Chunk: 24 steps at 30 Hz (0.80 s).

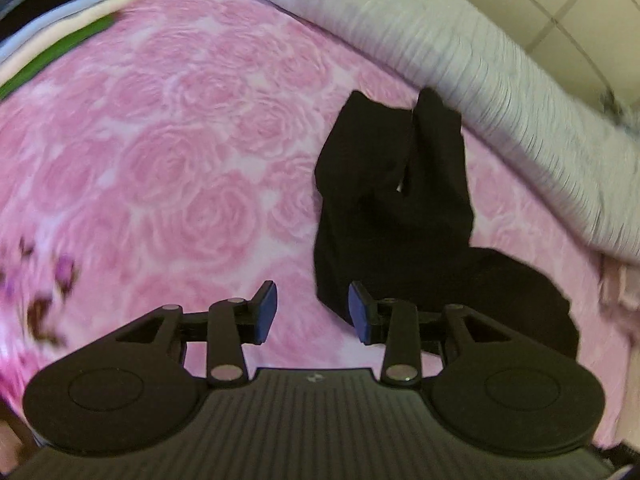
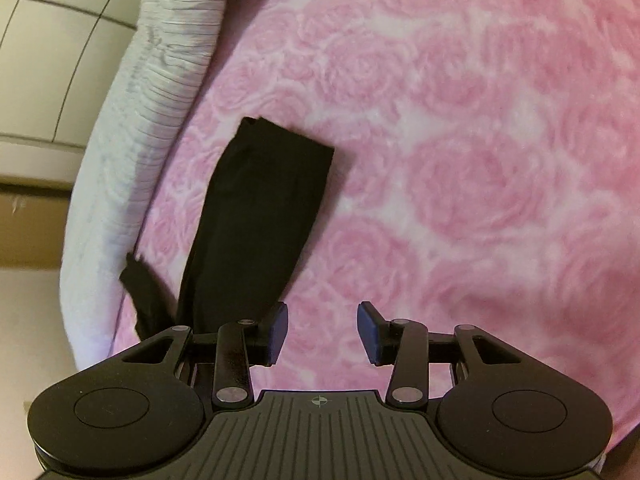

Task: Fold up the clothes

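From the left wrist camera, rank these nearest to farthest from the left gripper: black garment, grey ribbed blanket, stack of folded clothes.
1. black garment: just ahead and right of the left gripper, its lower edge by the right finger.
2. grey ribbed blanket: beyond the garment, along the far right edge of the pink bedspread.
3. stack of folded clothes: far upper left corner. It looks farthest, though fisheye bending makes that less sure.
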Each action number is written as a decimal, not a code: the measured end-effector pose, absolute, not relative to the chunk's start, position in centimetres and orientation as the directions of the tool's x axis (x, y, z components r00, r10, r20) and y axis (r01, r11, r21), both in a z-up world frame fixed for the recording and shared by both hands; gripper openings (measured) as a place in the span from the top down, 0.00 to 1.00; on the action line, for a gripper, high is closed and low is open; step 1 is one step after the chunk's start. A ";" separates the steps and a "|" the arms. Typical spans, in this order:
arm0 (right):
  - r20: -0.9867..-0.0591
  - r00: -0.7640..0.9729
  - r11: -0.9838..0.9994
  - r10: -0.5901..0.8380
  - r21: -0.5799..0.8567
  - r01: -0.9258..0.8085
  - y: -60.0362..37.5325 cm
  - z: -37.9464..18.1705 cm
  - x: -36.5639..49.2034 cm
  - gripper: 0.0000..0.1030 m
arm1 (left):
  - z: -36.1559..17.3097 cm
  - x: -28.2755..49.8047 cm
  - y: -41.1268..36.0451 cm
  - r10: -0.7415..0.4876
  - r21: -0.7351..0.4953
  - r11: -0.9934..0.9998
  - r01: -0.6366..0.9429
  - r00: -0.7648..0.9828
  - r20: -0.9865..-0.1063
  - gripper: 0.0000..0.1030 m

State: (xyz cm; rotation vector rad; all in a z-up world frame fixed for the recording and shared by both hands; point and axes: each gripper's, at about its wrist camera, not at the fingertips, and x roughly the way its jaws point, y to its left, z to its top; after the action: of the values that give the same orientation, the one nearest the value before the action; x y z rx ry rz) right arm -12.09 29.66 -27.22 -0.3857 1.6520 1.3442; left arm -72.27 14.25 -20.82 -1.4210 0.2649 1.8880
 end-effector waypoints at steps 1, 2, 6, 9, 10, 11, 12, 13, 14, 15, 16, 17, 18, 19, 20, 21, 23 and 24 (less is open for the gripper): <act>-0.809 -0.501 0.364 0.308 0.586 -0.724 29.6 -27.7 -13.1 0.59 | -21.1 -73.0 15.1 0.432 -0.256 -0.686 -0.681 -0.098 -0.897 0.67; -0.813 -0.491 0.379 0.313 0.581 -0.720 29.5 -28.1 -14.1 0.59 | -21.4 -73.7 16.0 0.429 -0.251 -0.672 -0.697 -0.089 -0.899 0.67; -0.825 -0.463 0.413 0.324 0.564 -0.715 30.7 -29.1 -17.5 0.59 | -22.5 -75.8 19.3 0.417 -0.241 -0.628 -0.740 -0.059 -0.907 0.67; -0.822 -0.454 0.420 0.344 0.567 -0.709 33.6 -29.1 -19.4 0.59 | -23.3 -76.8 21.4 0.415 -0.250 -0.601 -0.759 -0.028 -0.909 0.66; -0.821 -0.450 0.418 0.351 0.568 -0.709 34.8 -29.2 -20.0 0.59 | -23.6 -77.0 22.1 0.413 -0.253 -0.593 -0.765 -0.019 -0.910 0.66; -0.824 -0.442 0.423 0.356 0.563 -0.710 36.2 -29.3 -20.6 0.58 | -23.9 -77.1 22.8 0.410 -0.254 -0.588 -0.768 -0.012 -0.912 0.66; -0.831 -0.426 0.439 0.358 0.553 -0.708 37.8 -29.6 -21.1 0.58 | -24.1 -77.2 23.4 0.407 -0.256 -0.583 -0.771 -0.005 -0.913 0.66; -0.836 -0.413 0.459 0.362 0.545 -0.702 39.3 -29.9 -21.5 0.58 | -24.5 -77.2 24.1 0.402 -0.257 -0.580 -0.773 0.002 -0.915 0.66; -0.840 -0.399 0.481 0.368 0.539 -0.692 40.7 -30.3 -21.8 0.57 | -24.9 -77.3 24.8 0.398 -0.257 -0.576 -0.776 0.009 -0.917 0.66; -0.845 -0.385 0.505 0.371 0.532 -0.680 42.1 -30.8 -22.1 0.55 | -25.3 -77.4 25.4 0.393 -0.258 -0.573 -0.778 0.016 -0.919 0.66; -0.851 -0.370 0.534 0.371 0.522 -0.665 43.3 -31.3 -22.3 0.52 | -25.7 -77.4 26.1 0.388 -0.259 -0.571 -0.779 0.022 -0.922 0.66; -0.859 -0.357 0.562 0.368 0.511 -0.651 44.6 -31.9 -22.4 0.48 | -26.1 -77.5 26.7 0.382 -0.259 -0.570 -0.780 0.027 -0.924 0.66; -0.867 -0.345 0.589 0.360 0.498 -0.636 45.9 -32.5 -22.5 0.46 | -26.4 -77.7 27.3 0.378 -0.258 -0.572 -0.779 0.029 -0.926 0.66; -0.874 -0.337 0.611 0.350 0.486 -0.625 47.2 -33.1 -22.7 0.45 | -26.7 -77.8 27.9 0.373 -0.257 -0.574 -0.778 0.031 -0.927 0.66; -0.880 -0.333 0.626 0.339 0.475 -0.619 48.5 -33.7 -22.9 0.45 | -26.9 -78.0 28.5 0.374 -0.258 -0.573 -0.778 0.032 -0.927 0.66; -0.886 -0.330 0.638 0.328 0.465 -0.614 49.7 -34.3 -23.1 0.44 | -27.1 -78.2 29.2 0.375 -0.260 -0.572 -0.778 0.034 -0.927 0.66; -0.902 -0.317 0.657 0.294 0.431 -0.618 51.6 -35.5 -23.7 0.44 | -27.5 -78.5 30.5 0.372 -0.259 -0.571 -0.779 0.035 -0.927 0.64; -0.915 -0.300 0.670 0.269 0.401 -0.624 52.4 -36.0 -24.0 0.44 | -27.8 -78.7 31.2 0.368 -0.256 -0.571 -0.780 0.035 -0.929 0.64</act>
State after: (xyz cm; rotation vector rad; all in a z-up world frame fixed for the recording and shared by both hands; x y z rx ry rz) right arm -24.02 52.42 -36.03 -0.2940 1.6554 0.9031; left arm -78.70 31.18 -27.75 -1.4454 0.4439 1.6771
